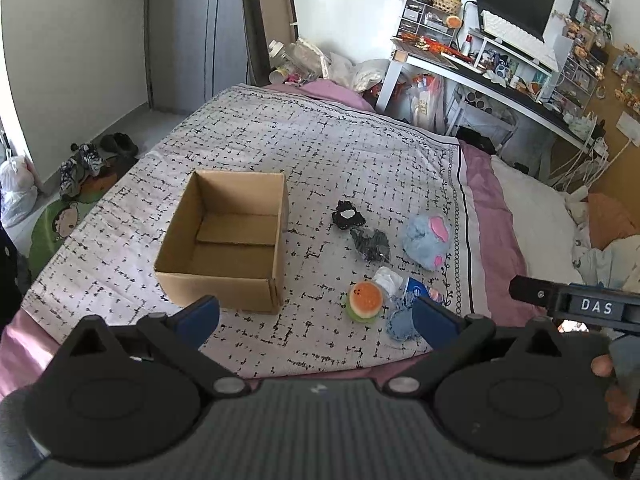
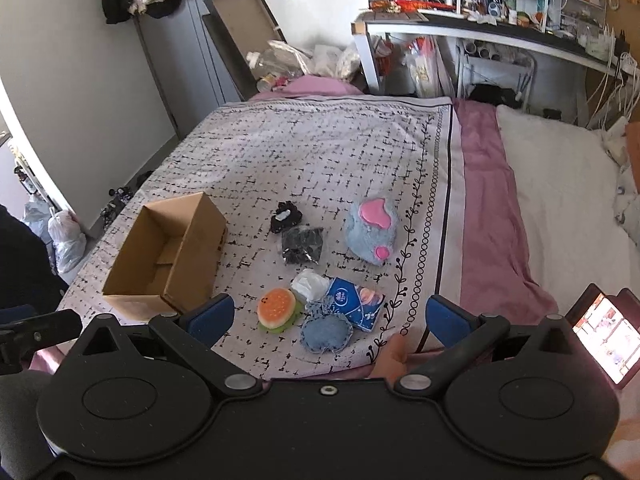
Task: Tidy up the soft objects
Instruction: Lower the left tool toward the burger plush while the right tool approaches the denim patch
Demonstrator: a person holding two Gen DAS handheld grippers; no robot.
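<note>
An open, empty cardboard box (image 1: pixel 224 240) (image 2: pixel 168 256) stands on the patterned blanket. To its right lie soft things: a burger toy (image 1: pixel 365 301) (image 2: pixel 278 310), a denim pad (image 1: pixel 400 320) (image 2: pixel 326 332), a blue tissue pack (image 2: pixel 356 304), a white tissue (image 2: pixel 310 284), a dark bagged item (image 1: pixel 371 243) (image 2: pixel 302 245), a black scrunchie (image 1: pixel 347 214) (image 2: pixel 285 216) and a blue-pink plush (image 1: pixel 427 236) (image 2: pixel 373 230). My left gripper (image 1: pixel 316 320) is open and empty near the blanket's front edge. My right gripper (image 2: pixel 330 318) is open and empty above the burger and denim pad.
The bed's pink sheet (image 2: pixel 488 200) and white pillow (image 2: pixel 560 184) lie to the right. A cluttered desk (image 1: pixel 500 76) stands at the back right. A phone (image 2: pixel 604 336) with a lit screen sits at the right. Shoes and bags (image 1: pixel 80 164) are on the floor at left.
</note>
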